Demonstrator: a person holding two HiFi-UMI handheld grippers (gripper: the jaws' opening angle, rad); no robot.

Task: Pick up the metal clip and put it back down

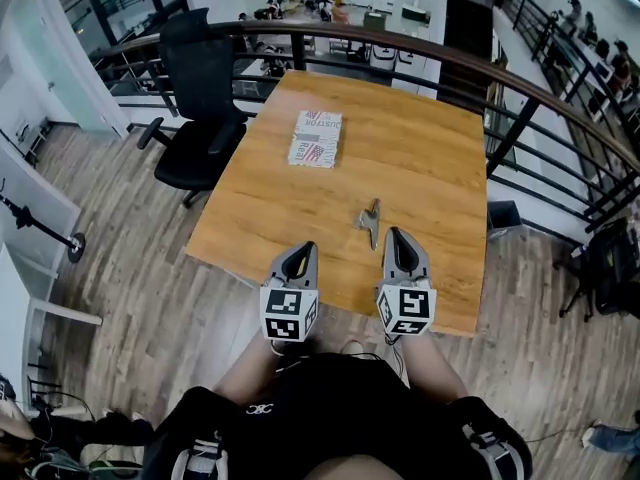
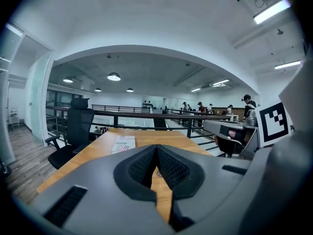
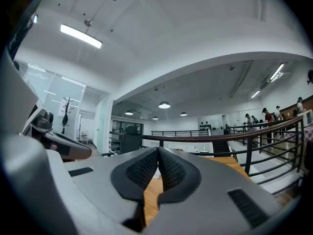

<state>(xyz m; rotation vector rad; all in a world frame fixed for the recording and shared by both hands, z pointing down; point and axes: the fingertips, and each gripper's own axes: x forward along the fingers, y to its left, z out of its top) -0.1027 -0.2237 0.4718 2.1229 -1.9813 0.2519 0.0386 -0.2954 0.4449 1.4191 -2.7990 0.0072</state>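
Observation:
A small metal clip (image 1: pixel 371 219) lies on the wooden table (image 1: pixel 425 153), near its front edge. My right gripper (image 1: pixel 396 234) hovers just to the right of the clip and a little nearer to me, not touching it. My left gripper (image 1: pixel 305 249) is further left, over the table's front edge. Each gripper's own view shows its ribbed pads pressed together with nothing between them: left gripper (image 2: pixel 156 149), right gripper (image 3: pixel 158 151). Both point along the table, away from me.
A flat printed box (image 1: pixel 316 138) lies at the table's far middle, also seen as the box (image 2: pixel 124 143) ahead of the left jaws. A black office chair (image 1: pixel 205 98) stands at the table's left. A dark railing (image 1: pixel 520 103) curves behind and to the right.

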